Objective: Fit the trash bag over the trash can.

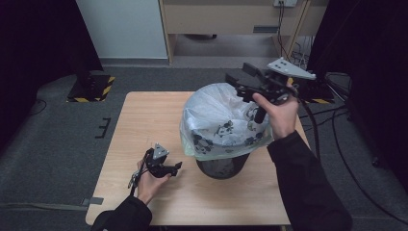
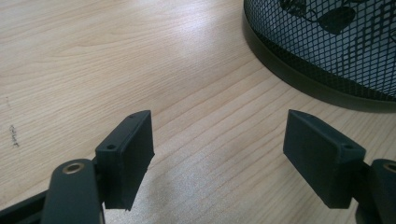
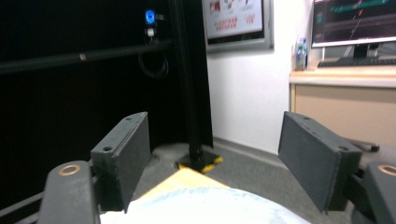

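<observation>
Bin liner [image 1: 217,113] bears cartoon prints, no writing

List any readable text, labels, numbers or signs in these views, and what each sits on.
None can be read.
Wall poster: red and dark print, too blurred.
Monitor: coloured lines on a dark screen, too blurred.
Bin liner over the mesh bin: dark cartoon prints, no lettering legible.
Table: small dark scuff, not text.
Floor base: yellow-black hazard stripes, no words.
</observation>
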Motion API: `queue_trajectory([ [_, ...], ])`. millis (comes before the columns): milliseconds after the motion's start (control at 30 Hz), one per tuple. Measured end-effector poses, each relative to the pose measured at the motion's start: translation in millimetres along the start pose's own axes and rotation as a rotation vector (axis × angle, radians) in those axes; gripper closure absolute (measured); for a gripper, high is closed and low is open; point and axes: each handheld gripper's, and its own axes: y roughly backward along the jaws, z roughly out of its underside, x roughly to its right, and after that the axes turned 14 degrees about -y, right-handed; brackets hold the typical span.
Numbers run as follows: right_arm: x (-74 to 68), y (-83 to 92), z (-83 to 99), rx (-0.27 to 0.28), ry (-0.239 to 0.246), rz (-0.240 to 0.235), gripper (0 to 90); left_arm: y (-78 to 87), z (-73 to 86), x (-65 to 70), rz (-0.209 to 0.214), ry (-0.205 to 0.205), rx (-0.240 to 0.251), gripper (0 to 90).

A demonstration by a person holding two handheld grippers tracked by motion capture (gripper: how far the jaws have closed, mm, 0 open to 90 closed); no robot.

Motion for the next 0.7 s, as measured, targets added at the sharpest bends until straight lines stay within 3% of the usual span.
queue_trajectory([
  [133, -5.0, -26.5, 18.9, -0.114, 0.02, 0.043, 27.1, 1.6, 0.7, -2.9, -0.005, 0.011, 0.003, 23.3],
  [267, 7.5, -45.9, 45.4, -0.241, 0.023, 0.113, 26.2, 1.8, 0.8, -3.4, -0.003, 0.014, 0.001, 23.3],
  [467, 24.6, -58.0, 71.4, -0.401, 0.043, 0.168, 17.4, 0.2, 0.9, -2.1, 0.006, 0.013, -0.01, 23.3],
  [700, 29.3, -70.2, 87.0, -0.629, 0.059, 0.19, 9.5, -0.5, 1.1, -1.7, 0.012, 0.01, -0.018, 22.8],
])
